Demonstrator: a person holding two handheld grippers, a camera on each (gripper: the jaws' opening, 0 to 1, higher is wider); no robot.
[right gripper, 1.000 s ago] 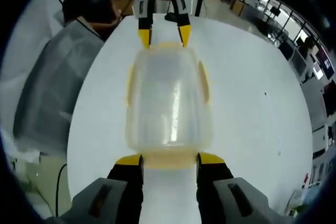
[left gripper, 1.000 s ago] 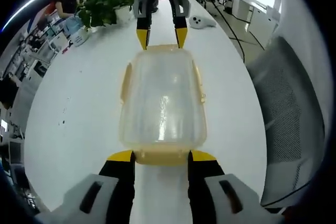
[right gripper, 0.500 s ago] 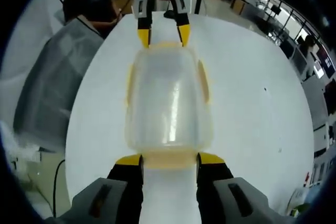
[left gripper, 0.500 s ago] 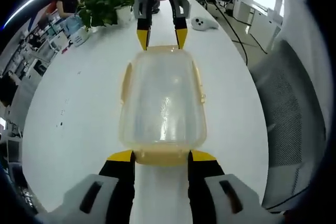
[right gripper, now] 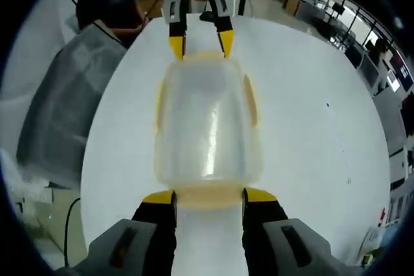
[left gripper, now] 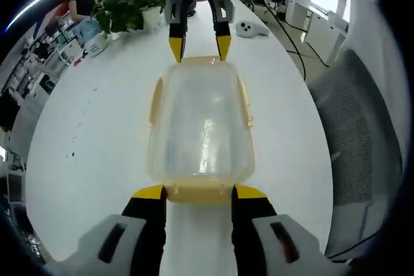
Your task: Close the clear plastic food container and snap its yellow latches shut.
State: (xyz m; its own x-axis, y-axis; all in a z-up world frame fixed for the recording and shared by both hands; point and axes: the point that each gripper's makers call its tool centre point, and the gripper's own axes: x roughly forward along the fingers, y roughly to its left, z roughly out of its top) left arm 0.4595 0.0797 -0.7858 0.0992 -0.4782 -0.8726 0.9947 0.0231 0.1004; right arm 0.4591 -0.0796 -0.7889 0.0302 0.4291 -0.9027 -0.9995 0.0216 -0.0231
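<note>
1. Clear plastic box with lid on top, lying flat on white surface, right between both claws; long sides run from one claw to the other.
2. Left claw spread about as wide as the box's short end; yellow tips touching or just beside that end's yellow latch, one at each corner; cannot tell if squeezing.
3. Right claw same at the other short end, tips by its own latch, spread wide, not pinched on anything that can be made out; also seen across the box from the left claw's view.
4. Yellow side latches along the long edges look flipped out a bit, so probably not snapped yet.
5. Probably light and empty; thin, smooth and slippery, so likely to slide on the surface if pushed from one end alone.
6. Walls likely bendy; latches small and stiff, could crack if forced.
7. Best hold: short ends to keep steady; press each latch flat on its middle.
</note>
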